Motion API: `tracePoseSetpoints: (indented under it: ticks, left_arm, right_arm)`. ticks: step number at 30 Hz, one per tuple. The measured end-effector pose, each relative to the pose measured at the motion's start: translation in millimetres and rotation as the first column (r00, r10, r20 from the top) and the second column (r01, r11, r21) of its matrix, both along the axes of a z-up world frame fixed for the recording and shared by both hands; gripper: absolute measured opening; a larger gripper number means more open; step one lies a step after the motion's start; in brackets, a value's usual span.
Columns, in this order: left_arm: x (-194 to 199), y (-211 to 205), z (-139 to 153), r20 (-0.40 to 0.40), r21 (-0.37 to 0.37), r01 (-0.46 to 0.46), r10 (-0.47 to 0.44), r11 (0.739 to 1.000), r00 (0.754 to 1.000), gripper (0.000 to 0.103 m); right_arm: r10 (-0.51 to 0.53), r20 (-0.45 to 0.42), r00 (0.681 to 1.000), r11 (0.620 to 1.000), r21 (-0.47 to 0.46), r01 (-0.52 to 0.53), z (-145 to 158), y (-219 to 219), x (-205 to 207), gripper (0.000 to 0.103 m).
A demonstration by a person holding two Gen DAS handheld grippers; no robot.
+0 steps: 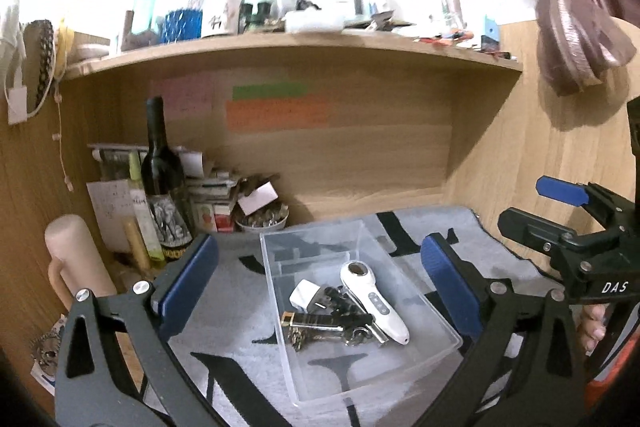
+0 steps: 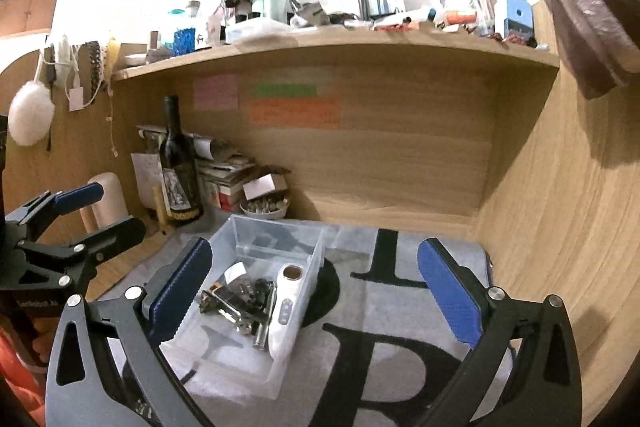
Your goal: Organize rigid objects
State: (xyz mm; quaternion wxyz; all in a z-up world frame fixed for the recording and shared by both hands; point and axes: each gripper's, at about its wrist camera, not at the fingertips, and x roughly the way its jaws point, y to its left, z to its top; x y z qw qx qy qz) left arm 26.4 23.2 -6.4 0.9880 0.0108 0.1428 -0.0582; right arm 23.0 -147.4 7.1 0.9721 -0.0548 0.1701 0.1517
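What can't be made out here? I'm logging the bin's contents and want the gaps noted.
- Dark metal items in the clear bin: tangled, overlapping; individual pieces unclear in both views.
- Sticky notes: writing blurred.
- Shelf clutter: washed out by backlight.
- White handheld device: button markings too small.

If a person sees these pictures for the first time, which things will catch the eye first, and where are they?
First comes the clear plastic box in the middle of the grey mat, with a white handheld device and a heap of dark metal pieces inside. Both the left gripper and the right gripper hang open above it. At the back left stands a dark wine bottle, below a crowded wooden shelf.
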Motion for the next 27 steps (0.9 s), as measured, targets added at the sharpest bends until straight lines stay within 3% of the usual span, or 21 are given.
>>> tracePoseSetpoints:
  ticks: [27]
  left_arm:
    - [-6.8,-5.6,1.4,0.039,0.004,-0.001,0.001,1.0,0.999,0.103]
  right_arm:
    - [0.006,0.025,1.0,1.0,-0.013,-0.005,0.6,8.4,-5.7,0.103]
